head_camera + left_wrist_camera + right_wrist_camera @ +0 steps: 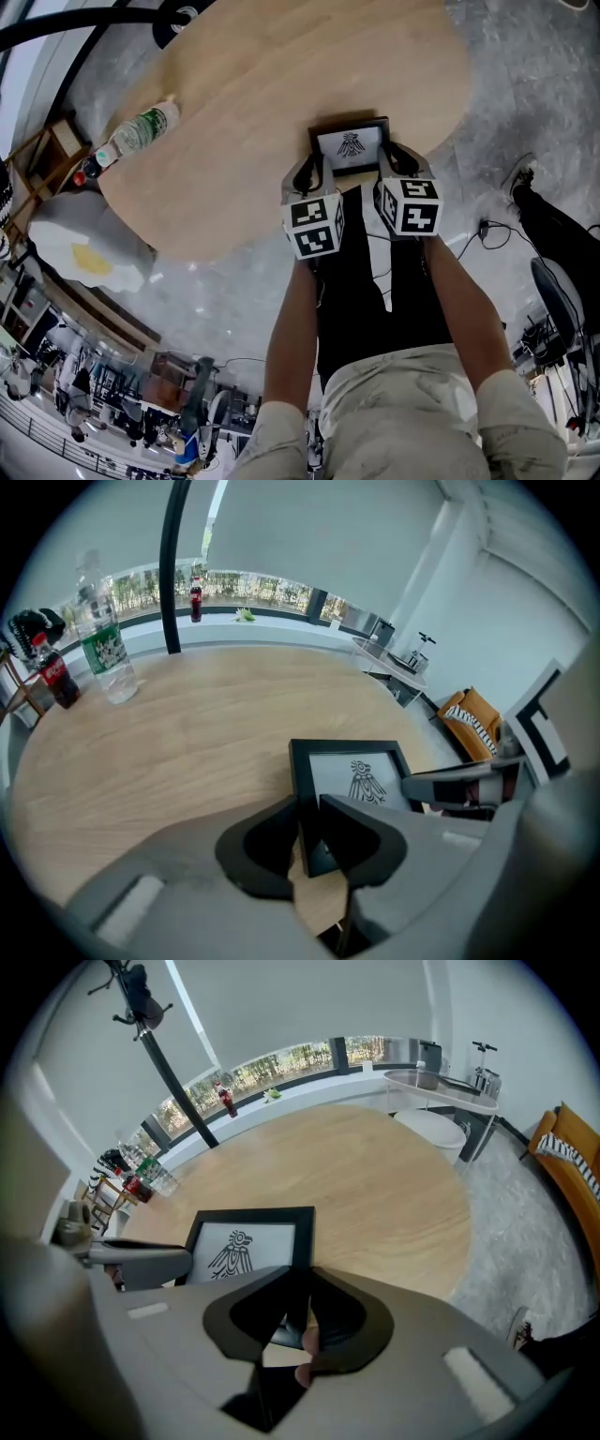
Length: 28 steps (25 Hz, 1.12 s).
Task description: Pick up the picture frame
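Observation:
The picture frame (349, 147) is black with a white sheet that bears a bird drawing. It lies on the round wooden table (281, 75), right at the edge nearest me. My left gripper (309, 173) has its jaws on either side of the frame's left bar, and in the left gripper view (308, 803) both pads sit against that bar. My right gripper (396, 159) grips the opposite bar the same way, its pads (300, 1274) pressed on the frame (246, 1246). The frame (361, 778) still looks flat on the wood.
A clear water bottle (141, 131) and a small cola bottle (89, 169) stand at the table's far left edge. A black pole (172, 564) rises behind the table. An orange chair (473, 719) and a small white side table (441, 1087) stand beyond it on the grey floor.

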Motion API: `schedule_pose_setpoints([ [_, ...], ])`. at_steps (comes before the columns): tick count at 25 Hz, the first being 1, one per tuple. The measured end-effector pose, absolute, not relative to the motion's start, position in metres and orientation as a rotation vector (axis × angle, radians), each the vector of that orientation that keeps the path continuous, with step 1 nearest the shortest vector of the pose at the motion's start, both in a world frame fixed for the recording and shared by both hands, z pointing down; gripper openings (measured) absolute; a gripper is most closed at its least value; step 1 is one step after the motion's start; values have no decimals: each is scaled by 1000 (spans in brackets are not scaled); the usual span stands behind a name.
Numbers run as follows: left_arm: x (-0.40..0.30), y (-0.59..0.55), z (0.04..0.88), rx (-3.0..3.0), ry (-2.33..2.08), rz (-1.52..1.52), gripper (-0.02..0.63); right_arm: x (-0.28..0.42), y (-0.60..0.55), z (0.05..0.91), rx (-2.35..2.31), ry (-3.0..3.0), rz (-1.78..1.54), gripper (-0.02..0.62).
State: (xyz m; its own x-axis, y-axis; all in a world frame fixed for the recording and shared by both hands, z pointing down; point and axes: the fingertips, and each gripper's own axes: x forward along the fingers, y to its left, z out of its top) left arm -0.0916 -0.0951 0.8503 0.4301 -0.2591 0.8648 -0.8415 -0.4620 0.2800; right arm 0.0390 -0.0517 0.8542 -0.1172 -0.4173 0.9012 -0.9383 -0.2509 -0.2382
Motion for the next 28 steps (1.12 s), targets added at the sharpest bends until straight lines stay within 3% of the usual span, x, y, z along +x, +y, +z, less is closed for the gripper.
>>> schedule_pose_setpoints([
  [28, -69, -171, 539, 2187, -1442, 573, 80, 70, -160, 546, 1741, -2067, 812, 71],
])
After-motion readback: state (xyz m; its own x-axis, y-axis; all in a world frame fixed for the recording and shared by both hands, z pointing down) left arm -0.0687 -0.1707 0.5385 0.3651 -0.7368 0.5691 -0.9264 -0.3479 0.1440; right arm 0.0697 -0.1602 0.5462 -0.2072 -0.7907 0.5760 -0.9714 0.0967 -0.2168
